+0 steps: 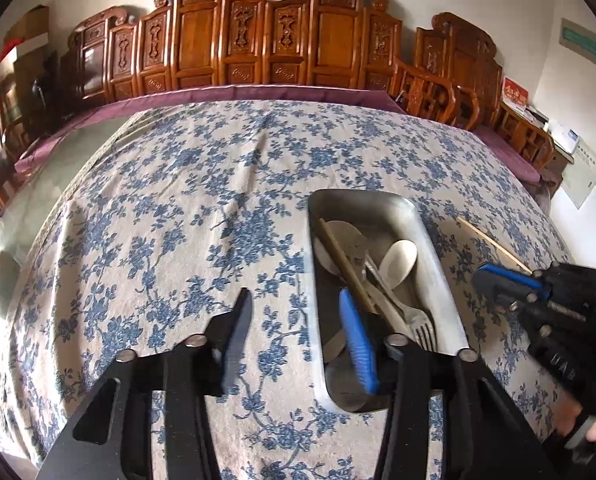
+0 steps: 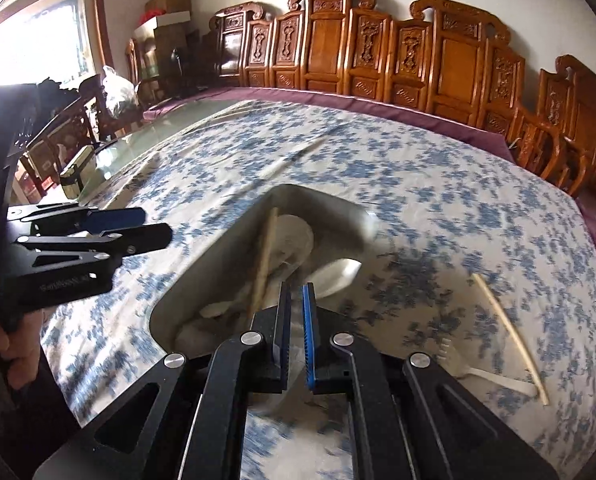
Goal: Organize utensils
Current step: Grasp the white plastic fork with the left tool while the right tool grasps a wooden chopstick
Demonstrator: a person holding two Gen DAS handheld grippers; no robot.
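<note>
A metal tray [image 1: 437, 264] on the floral tablecloth holds a chopstick [image 1: 343, 258], white spoons [image 1: 397, 260] and a metal fork [image 1: 423, 326]. My left gripper [image 1: 298, 316] is open and empty, its right finger over the tray's near end. My right gripper [image 2: 298, 312] is nearly closed with nothing visible between its pads, just above the tray's [image 2: 226, 240] near end. A loose chopstick [image 2: 509, 332] and a white plastic fork [image 2: 481, 372] lie on the cloth right of the tray. That chopstick [image 1: 493, 244] and the right gripper [image 1: 497, 280] also show in the left wrist view.
The tablecloth [image 1: 178, 200] covers a glass-topped table; a dark box [image 2: 74, 176] stands at its left edge. Carved wooden chairs [image 1: 258, 40] line the far side. My left gripper [image 2: 110, 228] shows at the left of the right wrist view.
</note>
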